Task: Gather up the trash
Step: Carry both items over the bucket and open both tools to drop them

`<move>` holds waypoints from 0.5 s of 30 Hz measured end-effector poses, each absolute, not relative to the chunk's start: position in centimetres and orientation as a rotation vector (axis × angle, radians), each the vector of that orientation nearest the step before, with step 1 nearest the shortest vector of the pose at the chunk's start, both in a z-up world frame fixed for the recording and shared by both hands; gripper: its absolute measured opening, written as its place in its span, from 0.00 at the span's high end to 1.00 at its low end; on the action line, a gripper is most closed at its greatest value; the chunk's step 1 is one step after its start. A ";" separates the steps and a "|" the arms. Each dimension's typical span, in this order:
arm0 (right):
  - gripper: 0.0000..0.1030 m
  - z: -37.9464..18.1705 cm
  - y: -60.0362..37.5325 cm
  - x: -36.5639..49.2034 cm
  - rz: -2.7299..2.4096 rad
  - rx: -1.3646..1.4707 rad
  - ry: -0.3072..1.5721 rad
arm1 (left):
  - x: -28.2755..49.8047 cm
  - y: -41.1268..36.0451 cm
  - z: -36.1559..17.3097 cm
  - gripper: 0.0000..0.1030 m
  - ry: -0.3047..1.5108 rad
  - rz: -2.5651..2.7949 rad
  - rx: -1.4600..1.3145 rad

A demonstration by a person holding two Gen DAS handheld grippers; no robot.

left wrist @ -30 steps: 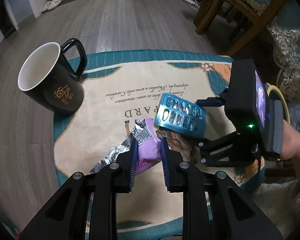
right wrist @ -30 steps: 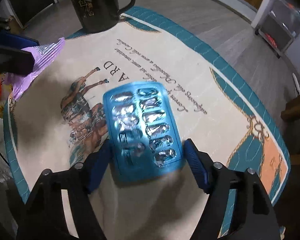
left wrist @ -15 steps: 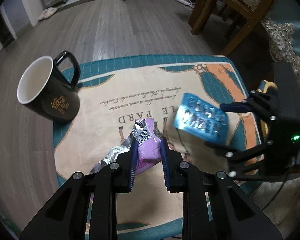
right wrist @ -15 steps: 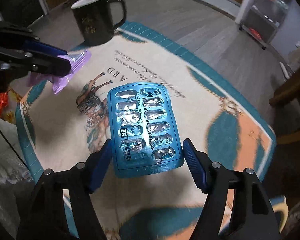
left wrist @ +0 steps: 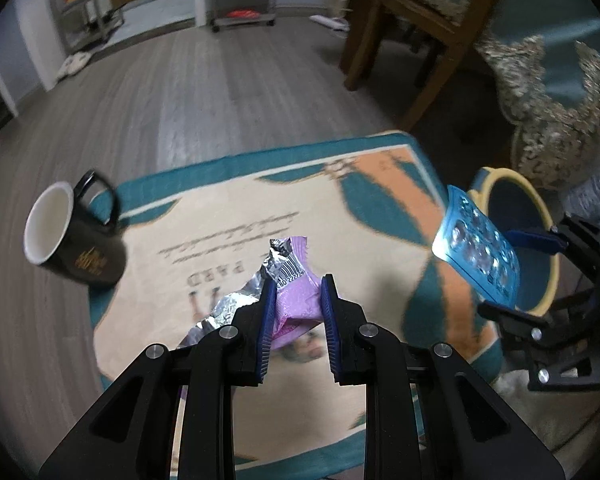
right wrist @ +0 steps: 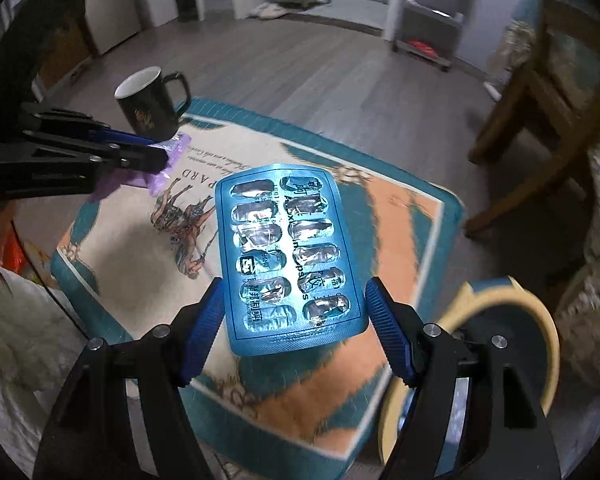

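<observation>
Two grippers are up above the surface (left wrist: 240, 216), and each has trash. Your left gripper (left wrist: 296, 300) is closed tight on the purple wrapper (left wrist: 296, 304), over the near edge. Your right gripper (right wrist: 296, 320) is part open, pinching the blue pill pack (right wrist: 288, 256) by its sides, past the right edge by the yellow-rimmed bin (left wrist: 540, 216). One black mug (left wrist: 76, 236) sits at the far left corner.

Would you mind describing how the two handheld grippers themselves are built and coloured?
Both look alike. The left gripper has a matte black plastic frame with triangular cut-outs, silver pivot screws, and two fingers faced with ribbed blue pads. The right gripper shows the same black linkage, silver screws and ribbed blue pads. A thin dark cable hangs by the right gripper in the left wrist view. No markings or sleeves are visible.
</observation>
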State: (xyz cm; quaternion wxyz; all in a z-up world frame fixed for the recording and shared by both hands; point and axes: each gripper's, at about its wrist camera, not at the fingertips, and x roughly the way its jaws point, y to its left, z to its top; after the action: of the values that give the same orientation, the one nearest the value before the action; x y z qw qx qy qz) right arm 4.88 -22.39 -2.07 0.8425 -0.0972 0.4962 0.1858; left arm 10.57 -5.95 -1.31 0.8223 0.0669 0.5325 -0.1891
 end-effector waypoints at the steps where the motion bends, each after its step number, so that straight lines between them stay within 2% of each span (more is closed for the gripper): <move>1: 0.32 -1.6 -23.2 4.2 0.376 -0.193 1.040 | 10.5 -6.6 -1.2 0.76 1.127 -0.415 0.148; 15: 0.32 1.2 -33.8 -1.4 0.148 0.011 1.001 | 8.9 -16.9 -1.1 0.76 1.100 -0.568 0.260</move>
State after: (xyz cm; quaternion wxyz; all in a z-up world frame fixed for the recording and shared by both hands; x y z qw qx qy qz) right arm -1.41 -33.84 1.24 0.8747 0.0053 0.4794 0.0707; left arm 8.88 -16.88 -1.09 0.8064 0.1217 0.5142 -0.2656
